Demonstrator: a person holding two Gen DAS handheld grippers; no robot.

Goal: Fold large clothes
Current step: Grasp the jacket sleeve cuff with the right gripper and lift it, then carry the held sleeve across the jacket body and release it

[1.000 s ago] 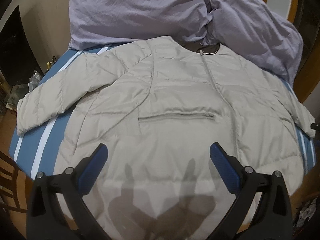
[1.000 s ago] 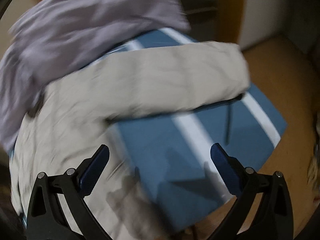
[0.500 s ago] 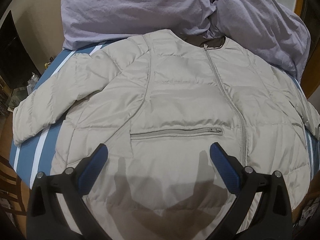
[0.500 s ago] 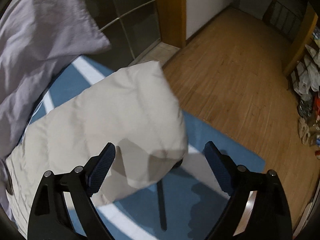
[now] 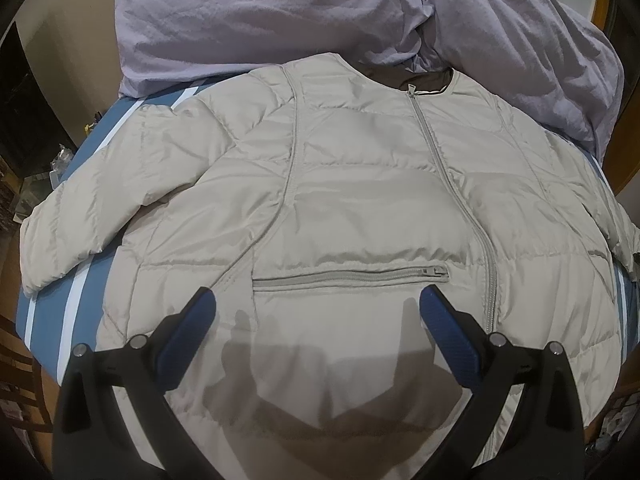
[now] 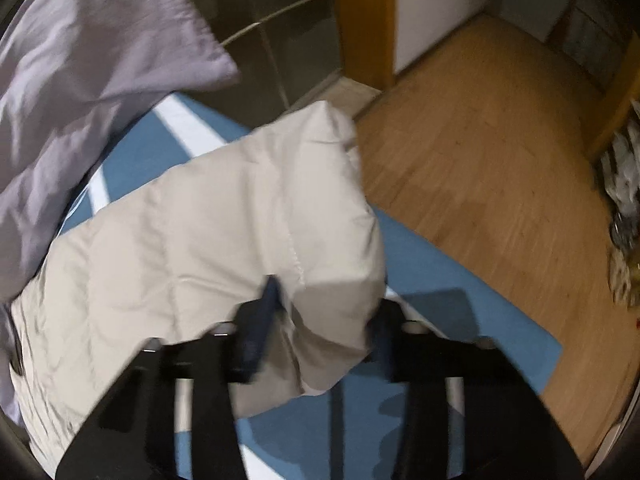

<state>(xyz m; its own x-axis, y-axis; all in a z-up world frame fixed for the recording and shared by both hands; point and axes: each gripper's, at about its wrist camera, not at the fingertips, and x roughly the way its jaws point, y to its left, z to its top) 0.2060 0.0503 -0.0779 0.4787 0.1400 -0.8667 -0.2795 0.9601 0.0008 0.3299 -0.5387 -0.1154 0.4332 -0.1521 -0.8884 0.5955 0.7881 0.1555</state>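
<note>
So, beige quilted puffer jacket (image 5: pixel 360 208) lies zipped up, front side up, flat on the blue white-striped bedsheet (image 5: pixel 48 316) | left gripper (image 5: pixel 318 320) hangs over its hem, jaws spread wide, gripping nothing | right gripper (image 6: pixel 320 320) just closed, pinching the jacket's sleeve cuff (image 6: pixel 336 280) | crumpled lilac duvet (image 5: pixel 280 12) sits past the collar

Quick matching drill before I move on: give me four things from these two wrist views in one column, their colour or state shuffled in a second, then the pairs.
1. jacket
2. bedding
3. left claw
4. right claw

a. lilac, crumpled beyond the collar
b. open, above the hem
c. beige, zipped, lying flat
d. just been closing, now gripping the sleeve cuff

Pairs: 1-c, 2-a, 3-b, 4-d
</note>
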